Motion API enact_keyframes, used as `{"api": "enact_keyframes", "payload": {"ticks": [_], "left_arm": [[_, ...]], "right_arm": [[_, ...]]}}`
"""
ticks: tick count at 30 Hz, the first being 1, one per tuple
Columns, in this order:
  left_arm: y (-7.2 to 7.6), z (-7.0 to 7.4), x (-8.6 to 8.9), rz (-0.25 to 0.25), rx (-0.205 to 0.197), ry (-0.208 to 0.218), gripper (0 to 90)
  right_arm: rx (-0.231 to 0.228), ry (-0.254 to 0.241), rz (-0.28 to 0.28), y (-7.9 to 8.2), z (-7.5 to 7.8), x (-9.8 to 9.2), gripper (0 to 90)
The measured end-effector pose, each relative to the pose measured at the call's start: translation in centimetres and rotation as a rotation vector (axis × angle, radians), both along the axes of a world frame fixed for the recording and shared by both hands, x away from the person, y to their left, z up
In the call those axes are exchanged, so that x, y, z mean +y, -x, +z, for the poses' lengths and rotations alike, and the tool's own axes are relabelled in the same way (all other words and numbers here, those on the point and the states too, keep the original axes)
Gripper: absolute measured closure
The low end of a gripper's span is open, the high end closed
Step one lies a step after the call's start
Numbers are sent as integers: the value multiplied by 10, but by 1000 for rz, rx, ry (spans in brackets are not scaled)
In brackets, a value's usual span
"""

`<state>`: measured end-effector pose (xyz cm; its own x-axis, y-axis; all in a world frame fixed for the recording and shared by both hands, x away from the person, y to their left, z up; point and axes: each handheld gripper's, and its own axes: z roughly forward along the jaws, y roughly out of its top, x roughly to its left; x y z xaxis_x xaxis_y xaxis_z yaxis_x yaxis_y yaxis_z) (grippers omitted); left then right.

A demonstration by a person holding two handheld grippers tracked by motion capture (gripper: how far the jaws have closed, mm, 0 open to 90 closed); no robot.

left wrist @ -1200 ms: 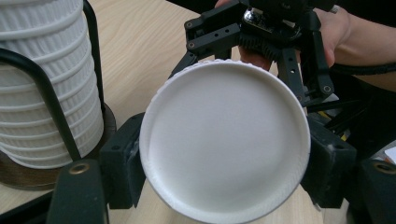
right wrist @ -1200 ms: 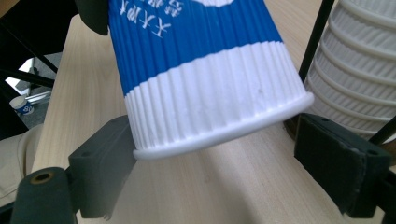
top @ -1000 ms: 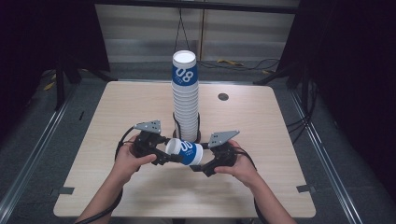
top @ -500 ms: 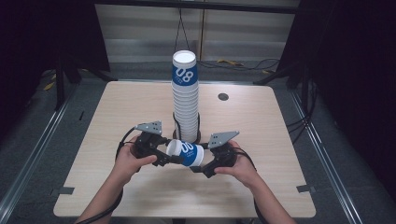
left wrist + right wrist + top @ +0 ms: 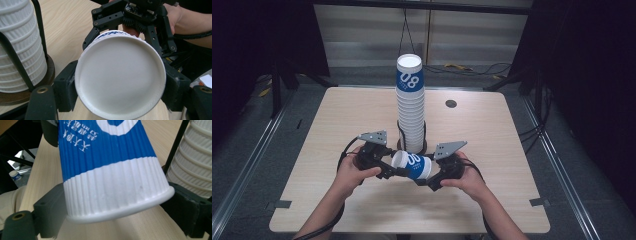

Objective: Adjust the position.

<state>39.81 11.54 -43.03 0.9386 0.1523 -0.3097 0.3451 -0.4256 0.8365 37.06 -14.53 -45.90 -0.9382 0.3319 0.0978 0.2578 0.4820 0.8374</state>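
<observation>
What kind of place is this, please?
Probably a recording studio or lab, not a home: a bare wooden table stands between dark curtains, cables lie on the grey floor, and a tall stack of paper cups is set up.

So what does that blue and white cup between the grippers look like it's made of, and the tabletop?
The cup looks like paper: a matte, ribbed outer sleeve with printed blue band and a rolled rim. The tabletop looks like pale wood or a wood-grain laminate, smooth with faint grain lines; which one is hard to say.

A ribbed blue-and-white paper cup (image 5: 412, 165) lies on its side, apparently just above the table.
</observation>
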Motion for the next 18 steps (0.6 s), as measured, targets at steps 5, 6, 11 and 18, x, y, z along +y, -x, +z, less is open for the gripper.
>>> {"api": "enact_keyframes", "payload": {"ticks": [5, 6, 11, 18], "left_arm": [[0, -1, 0, -2, 4, -1, 277], [0, -1, 0, -3, 6, 2, 278], [0, -1, 0, -7, 7, 1, 278], [0, -2, 0, -9, 9, -5, 278]], "right_arm": [[-6, 2, 6, 0, 0, 1, 119], [-7, 1, 7, 1, 0, 1, 120], [-3, -9, 9, 1, -1, 0, 115], [-21, -9, 19, 2, -1, 1, 120]]}}
